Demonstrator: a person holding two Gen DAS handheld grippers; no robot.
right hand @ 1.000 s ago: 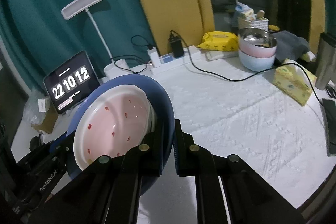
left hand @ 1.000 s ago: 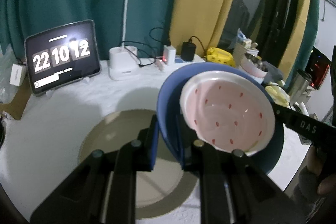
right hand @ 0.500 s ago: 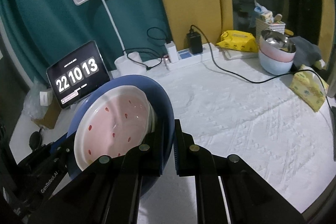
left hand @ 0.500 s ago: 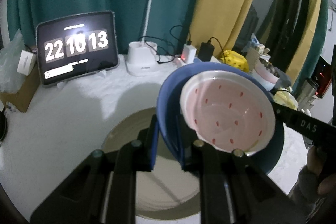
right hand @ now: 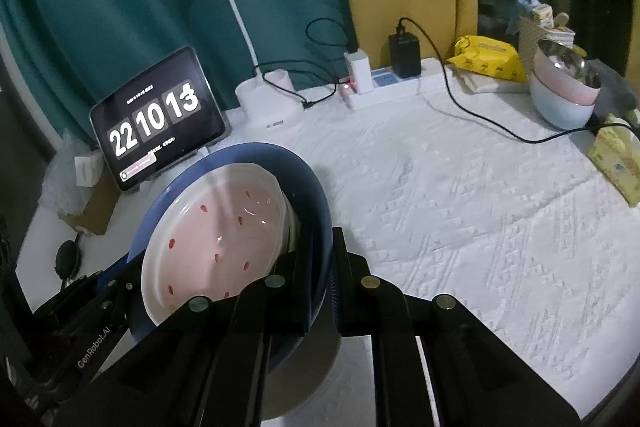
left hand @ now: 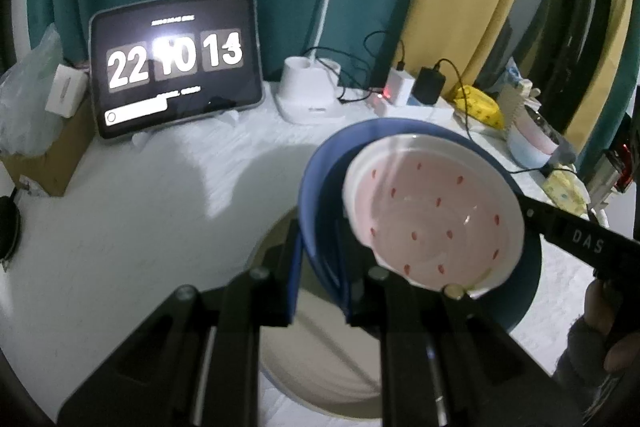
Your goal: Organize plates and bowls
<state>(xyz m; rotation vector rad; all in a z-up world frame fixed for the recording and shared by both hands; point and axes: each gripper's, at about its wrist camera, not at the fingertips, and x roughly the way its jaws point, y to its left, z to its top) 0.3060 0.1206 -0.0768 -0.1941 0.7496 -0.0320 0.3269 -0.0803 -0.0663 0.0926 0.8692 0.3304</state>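
Blue bowl [left hand: 320, 227] rim pinched by both grippers [left hand: 320, 287] [right hand: 322, 287]; only left view shows beige plate [left hand: 320, 367] under fingers.

Tablet clock [left hand: 176, 63], desk lamp [right hand: 244, 11]

Both grippers matte black plastic w/ angular, flat-sided linkage arms. Left gripper [left hand: 320, 279]: round silver screw heads at the pivots, blue pad strip on the inner face of one finger [left hand: 295, 275]. White "GenRobot.AI" lettering on its side in right wrist view. Right gripper [right hand: 322, 279]: same build, silver screws, "DAS" in pale letters on its side in left wrist view. Person's hand [left hand: 600, 343] at lower right wears grey knit cuff or glove.
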